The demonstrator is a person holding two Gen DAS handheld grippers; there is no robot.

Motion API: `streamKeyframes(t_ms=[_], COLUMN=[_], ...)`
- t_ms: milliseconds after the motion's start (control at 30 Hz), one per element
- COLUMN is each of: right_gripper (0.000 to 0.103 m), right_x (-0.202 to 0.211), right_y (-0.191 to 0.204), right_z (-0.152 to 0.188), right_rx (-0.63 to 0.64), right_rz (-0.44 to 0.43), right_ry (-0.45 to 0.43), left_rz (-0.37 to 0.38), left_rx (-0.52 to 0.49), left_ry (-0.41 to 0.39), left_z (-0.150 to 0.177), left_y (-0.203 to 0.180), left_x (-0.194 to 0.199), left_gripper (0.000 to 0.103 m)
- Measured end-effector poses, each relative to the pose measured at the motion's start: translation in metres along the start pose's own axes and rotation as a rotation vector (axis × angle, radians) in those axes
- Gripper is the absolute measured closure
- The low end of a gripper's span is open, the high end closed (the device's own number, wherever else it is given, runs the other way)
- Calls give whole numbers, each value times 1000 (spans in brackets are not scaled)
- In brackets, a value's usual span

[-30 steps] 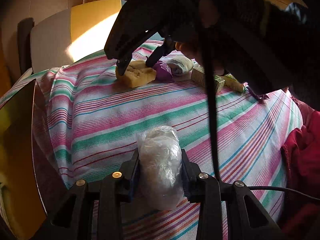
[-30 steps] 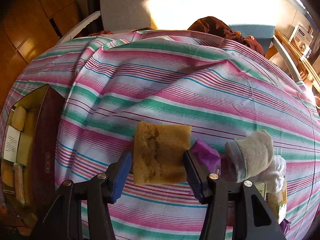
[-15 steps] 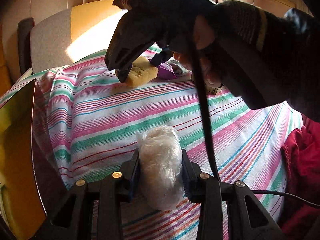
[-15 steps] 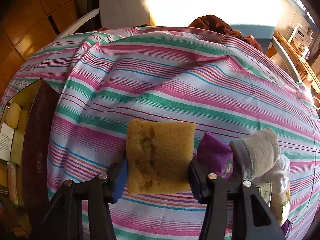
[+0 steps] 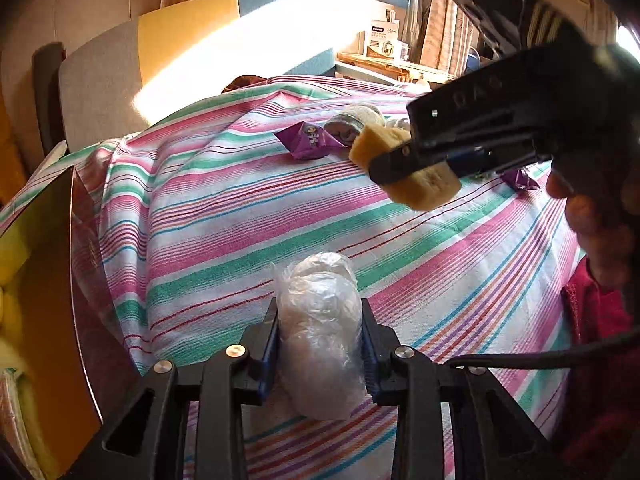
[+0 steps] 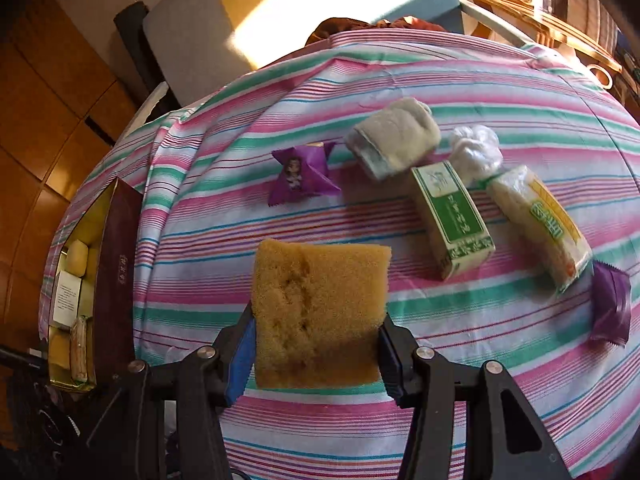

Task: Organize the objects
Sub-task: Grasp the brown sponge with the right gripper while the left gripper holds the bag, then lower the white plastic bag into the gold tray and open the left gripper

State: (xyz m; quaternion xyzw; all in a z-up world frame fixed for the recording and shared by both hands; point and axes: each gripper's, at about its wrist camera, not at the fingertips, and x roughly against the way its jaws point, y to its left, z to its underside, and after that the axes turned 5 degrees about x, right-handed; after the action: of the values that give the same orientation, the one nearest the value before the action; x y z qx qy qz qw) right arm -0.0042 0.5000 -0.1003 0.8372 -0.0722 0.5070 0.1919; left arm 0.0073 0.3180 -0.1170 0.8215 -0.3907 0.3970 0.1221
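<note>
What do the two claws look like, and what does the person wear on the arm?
Both claws are black plastic with blue pads and silver screws. The left claw has a black cable running off to its right. The right claw carries a black housing with a green light. The sleeve is dark with pale stripes.

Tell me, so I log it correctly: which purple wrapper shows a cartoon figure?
The purple wrapper beside the rolled sock; the other purple wrapper, near the noodle packet, looks plain.

Landmark: carton (image 6: 452, 220), lying on the counter (image 6: 440, 80). Rolled sock (image 6: 394, 142) behind it, candy wrapper (image 6: 302, 178) to its left, noodle packet (image 6: 540, 228) to its right. Open box (image 6: 100, 280) at the counter's far left edge.
</note>
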Motion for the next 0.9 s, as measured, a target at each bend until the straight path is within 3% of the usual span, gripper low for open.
streamKeyframes(t_ms=[200, 367, 600, 800, 900], right_gripper=[50, 50, 50, 50, 50], right_x=[-12, -14, -1, 0, 4], right_y=[1, 12, 36, 44, 42], right_z=[-2, 1, 6, 6, 4], right_rx=[39, 114, 220, 249, 236], right_rz=[31, 84, 104, 98, 92], right_ry=[20, 22, -53, -67, -91], left_rz=[3, -20, -164, -306, -336], left_rx=[53, 160, 339, 512, 609], left_ry=[-10, -27, 8, 94, 152], left_z=[-8, -19, -48, -56, -53], left_y=[3, 36, 156, 264, 303], left_x=[36, 75, 94, 67, 48], left_gripper=[69, 68, 68, 67, 67])
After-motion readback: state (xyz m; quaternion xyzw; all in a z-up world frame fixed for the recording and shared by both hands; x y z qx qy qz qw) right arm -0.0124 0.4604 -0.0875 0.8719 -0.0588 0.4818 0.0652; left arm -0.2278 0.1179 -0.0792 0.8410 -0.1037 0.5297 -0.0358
